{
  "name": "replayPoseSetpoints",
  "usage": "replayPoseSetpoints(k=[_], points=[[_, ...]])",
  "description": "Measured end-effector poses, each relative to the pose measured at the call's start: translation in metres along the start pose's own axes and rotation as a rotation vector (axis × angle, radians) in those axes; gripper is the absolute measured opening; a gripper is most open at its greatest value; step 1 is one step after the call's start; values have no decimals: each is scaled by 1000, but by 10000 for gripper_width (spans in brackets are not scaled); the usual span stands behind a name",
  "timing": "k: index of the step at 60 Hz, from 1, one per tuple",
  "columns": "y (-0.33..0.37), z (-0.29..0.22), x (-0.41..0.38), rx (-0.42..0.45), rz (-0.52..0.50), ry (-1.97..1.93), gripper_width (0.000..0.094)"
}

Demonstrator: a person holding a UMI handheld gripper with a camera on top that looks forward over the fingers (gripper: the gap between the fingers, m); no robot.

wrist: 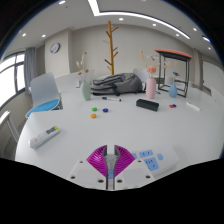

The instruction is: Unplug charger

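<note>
white table [70,150] takes up most of the frame, sitting in a bright office-type room with a wooden coat stand [110,45] up top centre and a window at the left. stuff scattered around the far side: a grey bag [118,84] just above centre, a dark flat box [147,104] right of centre, a pink bottle [152,83] behind it, and a white pack [45,135] at middle left.

what you care about is the white power strip [150,158] at the bottom, right of centre. it lies just to the right of your gripper [113,160], nearly touching the right finger, long axis running away to the lower right. i honestly can't make out the charger itself on it, too small to tell.

gripper's pads [100,160] look pressed together or close to it, pinching nothing. so my guess is you'd need to spread them and swing right and down, since the strip isn't ahead of the fingers but beside them.
</note>
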State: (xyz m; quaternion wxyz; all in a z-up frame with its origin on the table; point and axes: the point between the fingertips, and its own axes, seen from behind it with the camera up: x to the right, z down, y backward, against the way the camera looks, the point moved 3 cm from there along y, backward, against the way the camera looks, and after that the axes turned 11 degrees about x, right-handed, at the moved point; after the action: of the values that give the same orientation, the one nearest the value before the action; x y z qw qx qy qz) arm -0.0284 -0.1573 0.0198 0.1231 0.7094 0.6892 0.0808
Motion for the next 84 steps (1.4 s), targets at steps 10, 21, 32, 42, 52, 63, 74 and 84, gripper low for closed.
replayPoseSetpoints(k=[10, 21, 32, 42, 52, 63, 74, 84], points=[[0, 0, -5, -3, -44, -10, 59], [7, -39, 0, 117, -46, 20, 51], [5, -193, 34, 271, -24, 41, 50], [14, -213, 132, 267, 81, 78, 50], [13, -154, 225, 128, 178, 137, 53], [-1, -67, 281, -13, 228, 82, 89], [-14, -13, 291, -90, 214, 56, 234], [6, -17, 289, -120, 225, 93, 829]])
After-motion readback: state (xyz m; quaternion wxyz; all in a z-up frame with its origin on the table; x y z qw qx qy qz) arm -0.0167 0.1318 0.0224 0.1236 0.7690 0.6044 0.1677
